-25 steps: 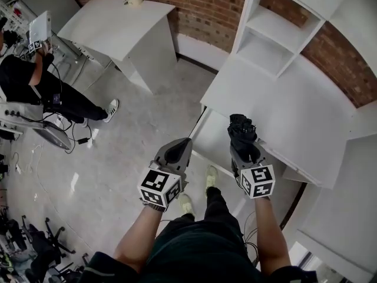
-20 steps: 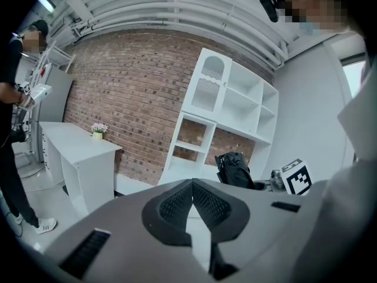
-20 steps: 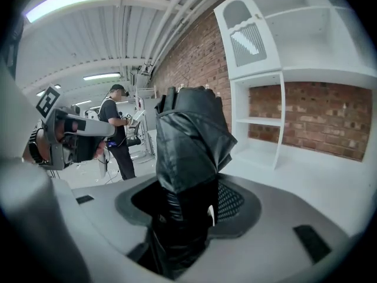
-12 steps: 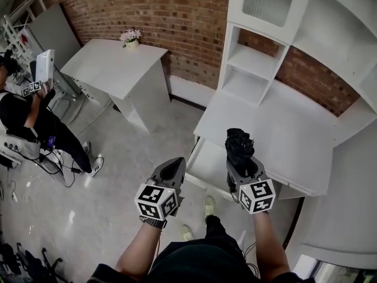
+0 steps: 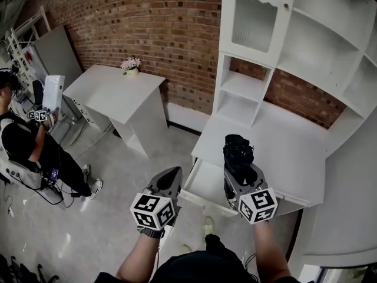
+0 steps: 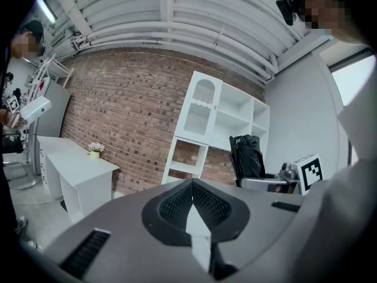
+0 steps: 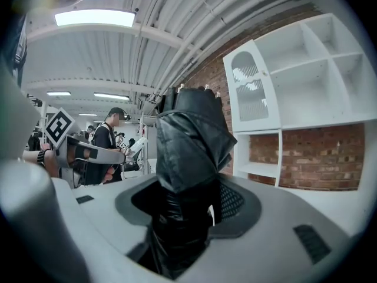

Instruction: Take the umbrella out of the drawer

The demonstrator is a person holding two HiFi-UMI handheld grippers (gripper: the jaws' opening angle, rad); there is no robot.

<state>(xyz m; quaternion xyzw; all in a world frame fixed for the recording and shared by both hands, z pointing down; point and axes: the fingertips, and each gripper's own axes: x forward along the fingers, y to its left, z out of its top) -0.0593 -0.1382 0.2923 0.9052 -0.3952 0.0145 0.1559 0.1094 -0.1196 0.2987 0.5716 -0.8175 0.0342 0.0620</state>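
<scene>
A folded black umbrella (image 5: 237,155) stands clamped in my right gripper (image 5: 240,171), held up above the open white drawer (image 5: 206,184). In the right gripper view the umbrella (image 7: 191,158) fills the space between the jaws, its folds sticking up past them. My left gripper (image 5: 168,181) hovers to the left of the drawer, in front of its corner, with the jaws closed together and nothing in them. The left gripper view shows its pads (image 6: 177,202) meeting, with the umbrella (image 6: 246,156) and the right gripper (image 6: 277,181) off to its right.
The drawer belongs to a white desk (image 5: 283,152) with a shelf unit (image 5: 277,46) against a brick wall. A second white table (image 5: 115,93) with a flower pot (image 5: 132,66) stands to the left. A seated person (image 5: 29,146) holding a device is at the far left.
Both grippers have risen, the right one carrying the umbrella up clear of the drawer. The head view has tilted up, showing more of the shelf unit and the wall.
</scene>
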